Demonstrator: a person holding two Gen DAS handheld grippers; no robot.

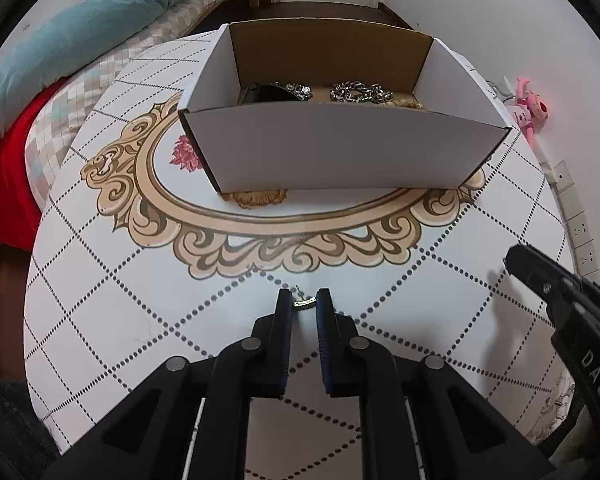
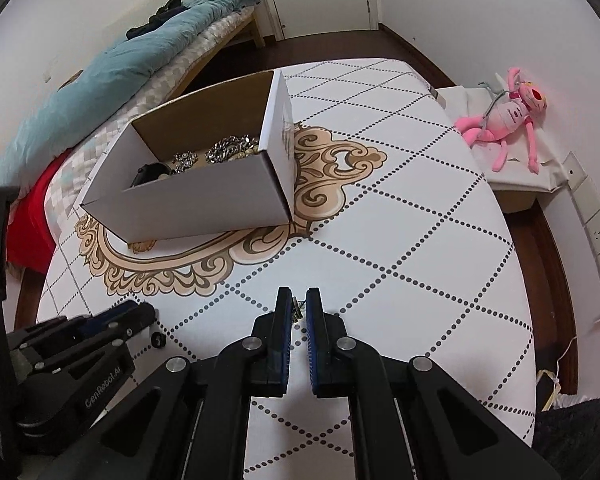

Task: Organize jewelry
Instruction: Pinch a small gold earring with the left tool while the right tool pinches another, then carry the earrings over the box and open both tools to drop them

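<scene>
Jaws of both the left gripper (image 1: 304, 303) and right gripper (image 2: 299, 309) pinch small earrings; cardboard box (image 1: 340, 148) on the tabletop (image 1: 100, 300) already holds chains, so nearly done

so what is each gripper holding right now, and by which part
The left gripper pinches a small gold earring across its ends. The right gripper pinches a small metal jewelry piece; which part it grips cannot be told.

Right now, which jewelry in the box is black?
The black piece at the box's left end; the chunky chain and sparkly piece beside it are silvery.
</scene>
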